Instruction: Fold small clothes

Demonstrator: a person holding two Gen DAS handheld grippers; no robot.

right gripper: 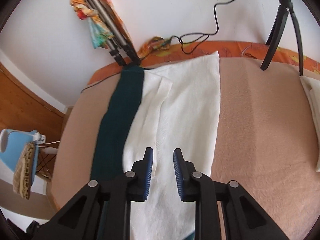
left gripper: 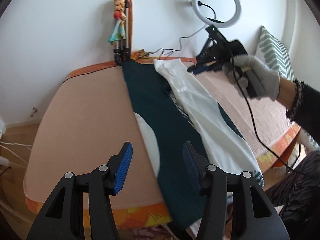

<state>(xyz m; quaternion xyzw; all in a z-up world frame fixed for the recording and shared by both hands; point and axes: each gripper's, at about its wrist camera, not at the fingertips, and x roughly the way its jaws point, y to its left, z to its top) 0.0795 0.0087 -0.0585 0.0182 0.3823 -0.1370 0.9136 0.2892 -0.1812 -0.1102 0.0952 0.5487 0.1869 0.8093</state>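
The white cloth (right gripper: 176, 108) lies long over the green cloth (right gripper: 118, 124) on the bed (right gripper: 260, 120), not yet folded small. Left gripper (left gripper: 158, 168) and right gripper (right gripper: 163, 175) hover released, holding nothing.

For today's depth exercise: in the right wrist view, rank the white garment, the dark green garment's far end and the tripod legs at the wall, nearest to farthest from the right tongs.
1. White garment, directly beneath the right tongs.
2. Dark green garment, its far end up left.
3. Tripod legs, just beyond, at the wall.
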